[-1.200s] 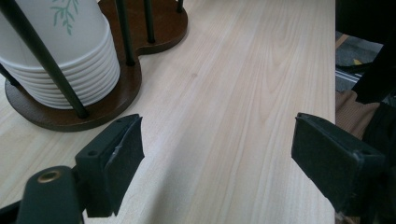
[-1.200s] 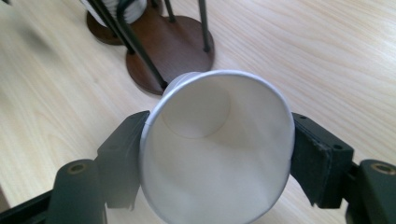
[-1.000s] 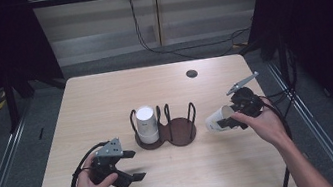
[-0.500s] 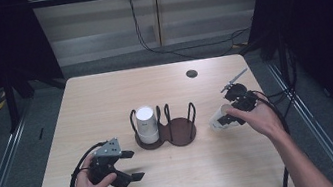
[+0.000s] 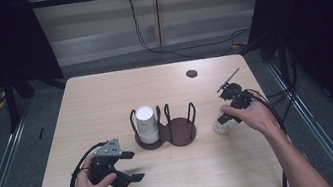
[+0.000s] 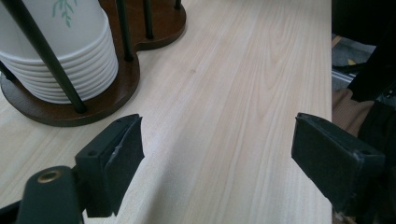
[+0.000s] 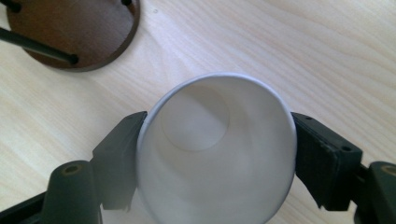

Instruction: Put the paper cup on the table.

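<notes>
A white paper cup (image 7: pixel 217 149) sits mouth-up between the jaws of my right gripper (image 7: pixel 217 154), and both pads touch its sides. The jaws have just been opening with the cup still between them. In the high view the cup (image 5: pixel 219 121) is at the table to the right of the brown cup holder (image 5: pixel 181 134), under my right gripper (image 5: pixel 224 117). The holder's left ring carries a stack of white cups (image 5: pixel 146 123); its right ring (image 7: pixel 70 28) is bare. My left gripper (image 5: pixel 125 173) rests open at the front left, nothing between its jaws (image 6: pixel 217 149).
A small dark round mark (image 5: pixel 191 73) lies at the table's far right. Black cables trail from both grippers. The cup stack (image 6: pixel 60 51) and wire posts stand just left of my left gripper. The table's right edge (image 5: pixel 265 108) runs close to my right hand.
My right gripper has come down and turned the cup from lying sideways to standing mouth-up by the holder's right side. The left gripper has stayed put.
</notes>
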A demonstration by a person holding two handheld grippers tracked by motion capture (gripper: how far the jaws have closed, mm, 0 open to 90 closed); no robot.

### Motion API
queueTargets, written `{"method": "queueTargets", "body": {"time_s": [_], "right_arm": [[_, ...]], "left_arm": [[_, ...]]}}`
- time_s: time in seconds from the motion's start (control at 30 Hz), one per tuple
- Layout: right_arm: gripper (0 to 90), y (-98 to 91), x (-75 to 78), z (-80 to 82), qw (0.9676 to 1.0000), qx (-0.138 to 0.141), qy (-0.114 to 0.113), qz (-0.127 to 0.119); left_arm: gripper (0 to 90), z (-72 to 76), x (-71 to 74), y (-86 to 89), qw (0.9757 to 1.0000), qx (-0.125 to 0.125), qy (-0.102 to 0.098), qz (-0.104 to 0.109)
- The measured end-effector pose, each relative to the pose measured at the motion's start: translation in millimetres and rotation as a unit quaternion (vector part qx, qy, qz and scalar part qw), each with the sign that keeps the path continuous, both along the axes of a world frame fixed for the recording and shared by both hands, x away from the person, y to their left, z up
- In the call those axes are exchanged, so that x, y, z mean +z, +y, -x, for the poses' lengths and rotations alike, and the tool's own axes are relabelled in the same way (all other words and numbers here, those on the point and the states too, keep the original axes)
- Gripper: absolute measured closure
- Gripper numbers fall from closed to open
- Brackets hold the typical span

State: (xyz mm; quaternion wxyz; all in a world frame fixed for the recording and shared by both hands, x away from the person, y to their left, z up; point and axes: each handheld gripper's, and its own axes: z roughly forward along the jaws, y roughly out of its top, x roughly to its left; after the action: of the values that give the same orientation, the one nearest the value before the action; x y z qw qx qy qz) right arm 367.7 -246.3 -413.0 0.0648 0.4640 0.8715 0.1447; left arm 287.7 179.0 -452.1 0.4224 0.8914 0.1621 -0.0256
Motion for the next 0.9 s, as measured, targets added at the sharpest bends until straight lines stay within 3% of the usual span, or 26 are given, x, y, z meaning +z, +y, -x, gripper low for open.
{"method": "queueTargets", "body": {"time_s": [0.1, 0.33, 0.9], "right_arm": [[22.8, 0.8, -4.2, -4.1, 1.0, 0.0, 0.004, 0.005], [22.0, 5.2, -7.1, -10.2, 0.9999, -0.007, -0.009, -0.001], [14.4, 8.7, -14.0, -3.8, 0.9987, -0.007, -0.018, -0.046]], "left_arm": [[16.8, -0.1, -1.4, -2.1, 0.9999, -0.007, -0.001, -0.01], [16.7, -0.9, 0.2, 0.9, 1.0, 0.004, -0.004, -0.003], [16.8, -1.0, -0.1, 1.1, 1.0, 0.004, -0.004, -0.006]]}}
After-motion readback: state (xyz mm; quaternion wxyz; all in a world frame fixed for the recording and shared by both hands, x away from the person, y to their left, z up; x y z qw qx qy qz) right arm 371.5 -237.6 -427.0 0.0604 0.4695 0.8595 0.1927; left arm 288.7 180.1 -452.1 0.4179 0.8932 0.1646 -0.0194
